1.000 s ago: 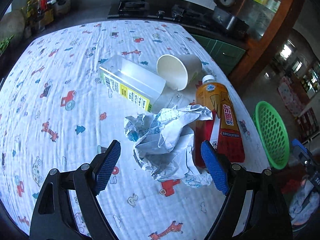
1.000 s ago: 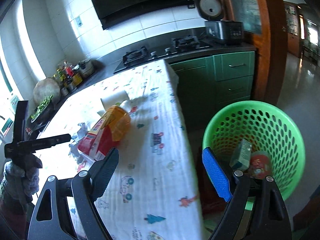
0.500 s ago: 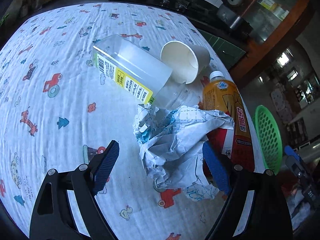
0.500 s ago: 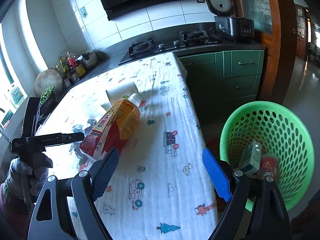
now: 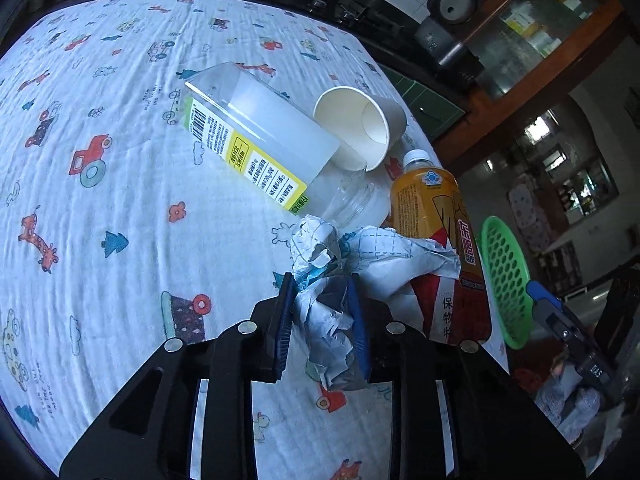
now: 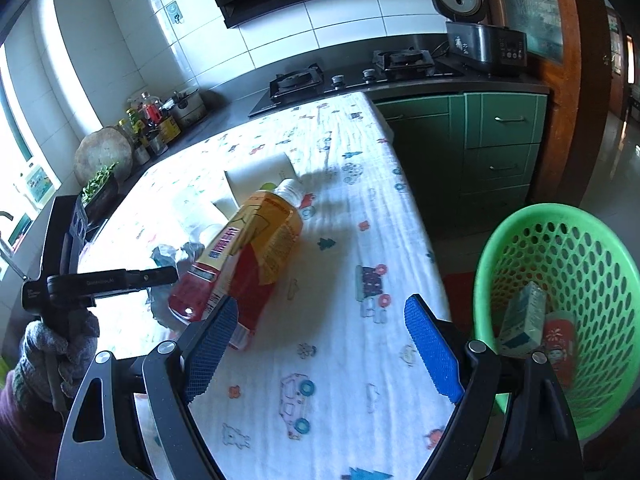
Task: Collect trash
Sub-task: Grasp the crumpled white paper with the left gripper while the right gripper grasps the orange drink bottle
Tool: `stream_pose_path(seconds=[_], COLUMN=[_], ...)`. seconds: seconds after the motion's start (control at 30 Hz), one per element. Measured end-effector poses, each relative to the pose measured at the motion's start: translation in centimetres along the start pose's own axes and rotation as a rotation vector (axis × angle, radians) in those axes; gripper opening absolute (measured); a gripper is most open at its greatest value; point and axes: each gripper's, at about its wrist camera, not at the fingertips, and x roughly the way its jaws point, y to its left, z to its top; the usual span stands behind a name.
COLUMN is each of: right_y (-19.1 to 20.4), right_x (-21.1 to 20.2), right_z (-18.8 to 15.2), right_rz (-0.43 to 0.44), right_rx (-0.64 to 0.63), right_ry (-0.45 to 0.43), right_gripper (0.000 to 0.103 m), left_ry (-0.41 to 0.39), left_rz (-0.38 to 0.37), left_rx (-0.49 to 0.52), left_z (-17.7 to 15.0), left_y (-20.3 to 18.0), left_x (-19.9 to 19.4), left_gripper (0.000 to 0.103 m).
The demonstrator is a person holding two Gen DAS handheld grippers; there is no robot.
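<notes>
On the cartoon-print tablecloth lie a crumpled paper [image 5: 372, 256], an orange tea bottle [image 5: 436, 232] on its side, a white paper cup [image 5: 360, 124] and a clear plastic container [image 5: 256, 136] with a yellow label. My left gripper [image 5: 320, 284] is closing, and its blue pads squeeze the near part of the crumpled paper. In the right wrist view my right gripper [image 6: 320, 308] stands open over the cloth, its left finger by the tea bottle [image 6: 248, 252] base, with nothing between the pads. The green basket [image 6: 532, 216] stands on the floor to the right of the table.
The basket holds a small carton [image 6: 524, 320] and a red item [image 6: 560, 344]. A gloved hand [image 6: 52, 356] holds the left gripper at the left. Behind the table are a gas hob [image 6: 296, 80], a rice cooker [image 6: 480, 44], green cabinets [image 6: 500, 136] and jars [image 6: 152, 120].
The left jaws have gone from wide apart to pressed on the crumpled paper, after sinking closer to it. My right gripper has slid left over the table, so the basket sits further right.
</notes>
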Motion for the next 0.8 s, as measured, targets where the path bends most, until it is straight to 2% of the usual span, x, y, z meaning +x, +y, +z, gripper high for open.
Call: stream_pose_path(seconds=[0.33, 0.6, 0.8], right_y=[3.0, 4.4, 4.4], right_x=[4.1, 9.3, 11.9], right_z=[3.3, 5.4, 5.6], right_rz=[0.084, 0.113, 0.096], right_rx=[0.058, 0.153, 0.213], right_ry=[0.076, 0.179, 0.241], right_gripper=[0.082, 0.080, 0.079], left_ry=[-0.081, -0.117, -0.131], left_rz=[0.020, 0.040, 0.044], left_rx=[0.043, 0.046, 0.035], left_z=[0.3, 0.1, 0.0], left_y=[0.5, 2.2, 3.4], left_x=[-4.3, -6.6, -7.3], left_gripper=[0.023, 0.023, 0.023])
